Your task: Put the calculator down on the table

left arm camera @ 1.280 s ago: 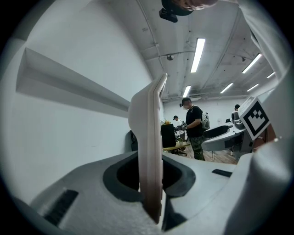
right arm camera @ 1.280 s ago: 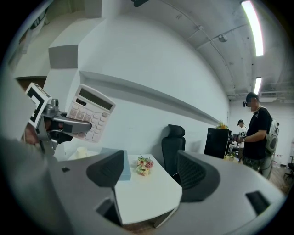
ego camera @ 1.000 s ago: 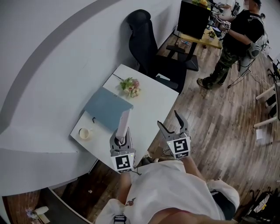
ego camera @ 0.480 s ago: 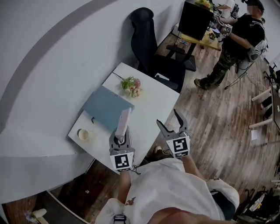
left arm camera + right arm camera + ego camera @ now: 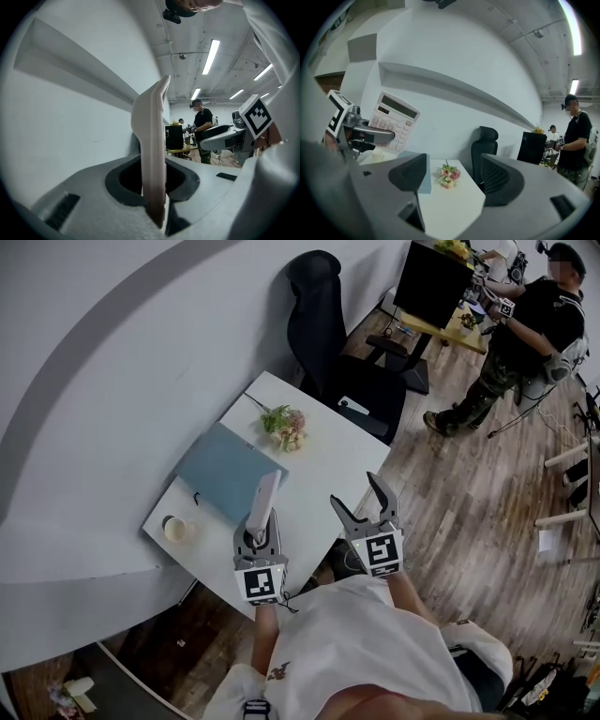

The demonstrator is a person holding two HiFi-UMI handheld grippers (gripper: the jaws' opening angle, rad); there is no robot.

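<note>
Since the earlier frame both grippers had edged a little farther in over the near edge of the white rectangular table (image 5: 328, 460), and the person in black clothes (image 5: 534, 324) at the far desk had shifted to the right of the head view.

The left gripper (image 5: 260, 526) had its jaws clenched on the lower end of the pale plastic desk calculator (image 5: 265, 498). In the left gripper view the calculator (image 5: 152, 154) stood edge-on and upright, rising out of the left gripper (image 5: 154, 187) with the jaws pressed to both of its faces. The right gripper view showed the calculator (image 5: 393, 122) from its key side, tilted, display uppermost, held in the air above the table (image 5: 450, 201) by the left gripper (image 5: 361, 133). In the head view its upper end lay over the near corner of the flat blue-grey folder (image 5: 225, 470).

The right gripper (image 5: 352, 488) hung just beside the left one, its jaws spread wide with nothing between them. Between the spread jaws of the right gripper (image 5: 452, 173), its own view looked onto bare tabletop, the folder (image 5: 424, 182) and the small bouquet of pink and yellow flowers (image 5: 449, 176).

On the table the bouquet (image 5: 284, 426) lay beyond the folder, and a small round white cup (image 5: 175, 529) stood near the left corner. A black high-backed office chair (image 5: 328, 343) was drawn up at the far side. The person in black (image 5: 575, 136) stood on the wooden plank floor (image 5: 469, 493).
</note>
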